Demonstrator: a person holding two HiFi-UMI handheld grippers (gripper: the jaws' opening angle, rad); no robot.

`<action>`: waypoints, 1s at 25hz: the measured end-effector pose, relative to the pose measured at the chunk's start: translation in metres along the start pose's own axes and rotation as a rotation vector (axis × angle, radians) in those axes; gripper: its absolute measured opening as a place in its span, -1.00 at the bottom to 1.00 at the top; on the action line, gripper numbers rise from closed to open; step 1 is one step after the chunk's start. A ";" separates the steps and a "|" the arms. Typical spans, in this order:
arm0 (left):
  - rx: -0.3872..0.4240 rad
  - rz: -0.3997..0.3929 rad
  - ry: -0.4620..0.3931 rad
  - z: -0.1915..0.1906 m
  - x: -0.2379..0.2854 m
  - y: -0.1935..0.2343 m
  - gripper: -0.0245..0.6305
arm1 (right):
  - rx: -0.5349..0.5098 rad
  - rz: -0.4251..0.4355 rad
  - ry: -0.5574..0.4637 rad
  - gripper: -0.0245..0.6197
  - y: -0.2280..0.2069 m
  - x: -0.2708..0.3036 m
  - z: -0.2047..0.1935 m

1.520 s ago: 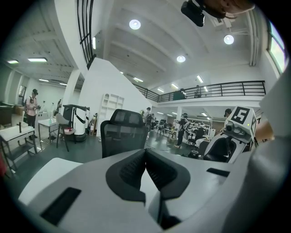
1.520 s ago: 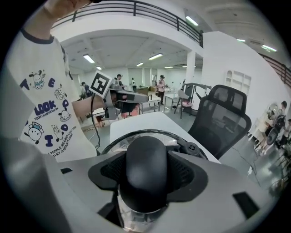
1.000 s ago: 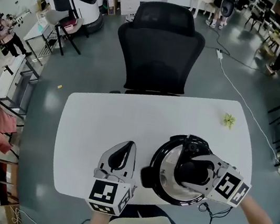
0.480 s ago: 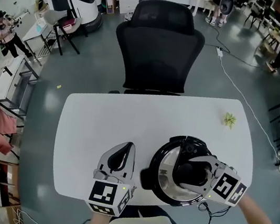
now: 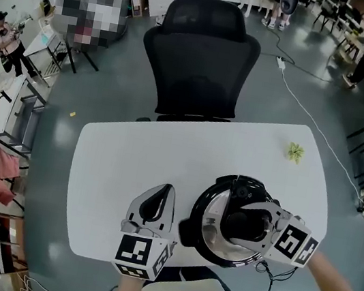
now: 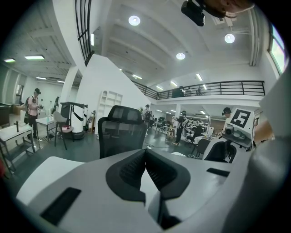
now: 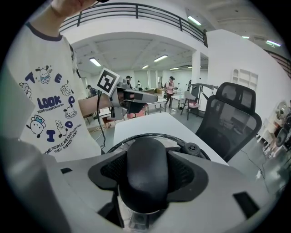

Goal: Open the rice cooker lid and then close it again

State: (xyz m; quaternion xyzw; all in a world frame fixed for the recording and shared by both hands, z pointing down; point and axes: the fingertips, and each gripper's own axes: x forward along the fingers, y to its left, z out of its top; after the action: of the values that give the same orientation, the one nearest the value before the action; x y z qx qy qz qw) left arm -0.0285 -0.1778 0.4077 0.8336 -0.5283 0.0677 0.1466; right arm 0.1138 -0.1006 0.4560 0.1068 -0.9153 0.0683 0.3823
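A round black rice cooker [image 5: 196, 237] stands near the front right of the white table [image 5: 131, 160]. Its glass lid [image 5: 217, 218] lies level on top, and the rim and a small vent [image 7: 191, 148] show in the right gripper view. My right gripper [image 5: 244, 222] reaches over the lid from the right. It is shut on the lid's black knob [image 7: 146, 166], with a pad pressed against each side. My left gripper [image 5: 161, 197] rests to the cooker's left near the table's front edge. Its jaws [image 6: 145, 154] are shut with nothing between them.
A black office chair [image 5: 200, 55] stands behind the table's far edge. A small green object [image 5: 295, 152] lies at the far right corner of the table. A cable [image 5: 268, 280] hangs off the front edge by my right arm. People and desks are far off.
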 end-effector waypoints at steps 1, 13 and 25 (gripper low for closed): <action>0.002 -0.003 0.001 0.000 0.001 -0.001 -0.88 | 0.003 -0.003 -0.009 -0.01 0.000 0.001 0.001; 0.012 -0.003 -0.002 0.001 -0.001 -0.003 -0.88 | 0.008 -0.059 -0.023 0.00 0.000 0.003 -0.002; 0.011 0.010 -0.003 0.003 0.001 0.001 -0.88 | -0.018 -0.068 -0.059 -0.01 -0.001 0.001 -0.002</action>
State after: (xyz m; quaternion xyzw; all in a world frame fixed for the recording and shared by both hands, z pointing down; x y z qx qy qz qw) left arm -0.0287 -0.1797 0.4056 0.8319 -0.5322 0.0701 0.1409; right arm 0.1145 -0.1016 0.4581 0.1361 -0.9227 0.0437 0.3580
